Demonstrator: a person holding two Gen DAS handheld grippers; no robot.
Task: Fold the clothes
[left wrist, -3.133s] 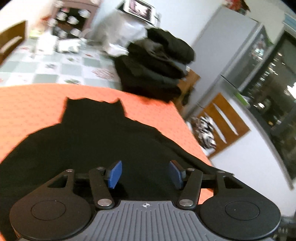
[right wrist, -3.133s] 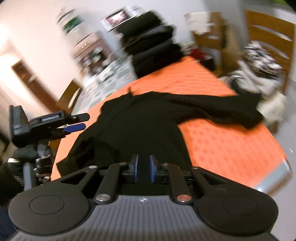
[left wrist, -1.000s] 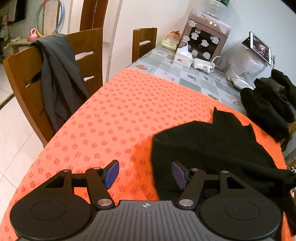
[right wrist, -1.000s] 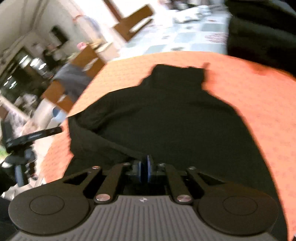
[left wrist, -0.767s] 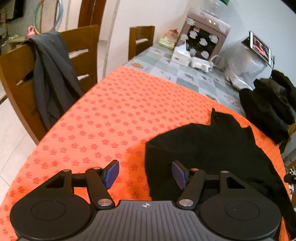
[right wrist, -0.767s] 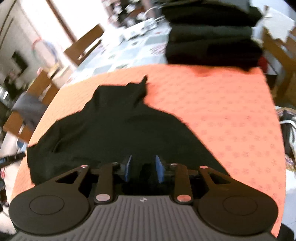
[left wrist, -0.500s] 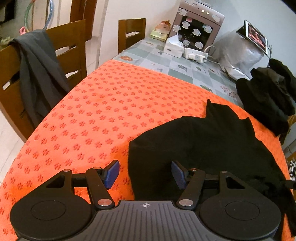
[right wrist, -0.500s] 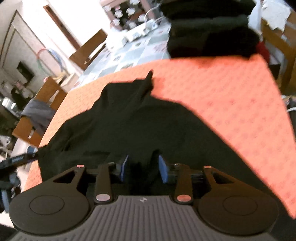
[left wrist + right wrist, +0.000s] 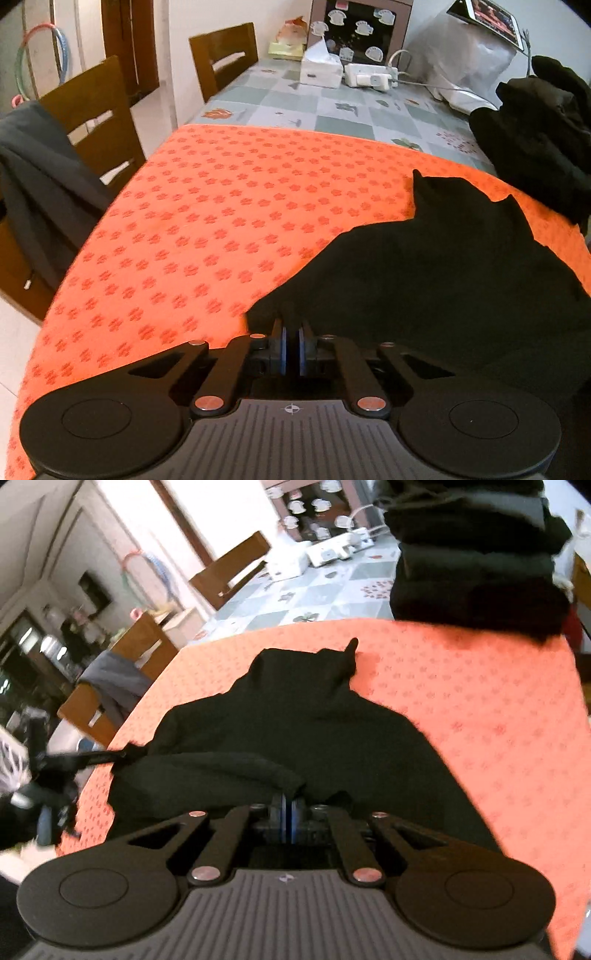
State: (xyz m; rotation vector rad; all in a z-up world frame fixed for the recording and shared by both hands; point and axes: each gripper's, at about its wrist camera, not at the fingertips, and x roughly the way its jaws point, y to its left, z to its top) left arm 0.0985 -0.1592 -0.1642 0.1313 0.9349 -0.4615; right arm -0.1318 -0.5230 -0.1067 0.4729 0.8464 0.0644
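Both two-finger tongs stand closed on cloth over a dining table. Seen from the left wrist, the left gripper (image 9: 291,349) has just drawn its blue pads together at 6 o'clock, a pinch of the black high-necked knit garment (image 9: 436,280) rising between them at the fabric's near left corner. Seen from the right wrist, the right gripper (image 9: 287,821) has also just been closing, its jaws now pressed tight on a rolled fold of the same garment (image 9: 295,716) at 6 o'clock.

That garment lies spread on the orange cloth with red flower print (image 9: 221,221), its pointed collar toward 12 o'clock in the right view and toward 2 o'clock in the left. A stack of folded dark clothes (image 9: 476,561) sits at 1 o'clock in the right view, at the cloth's far edge, on the grey-and-white checked tabletop (image 9: 332,110). Brown wooden chairs (image 9: 96,122) stand along the table at 10 o'clock in the left view, the nearest draped with a dark grey garment (image 9: 33,177). White boxes and a charger (image 9: 369,75) rest at the far end, toward 12 o'clock.
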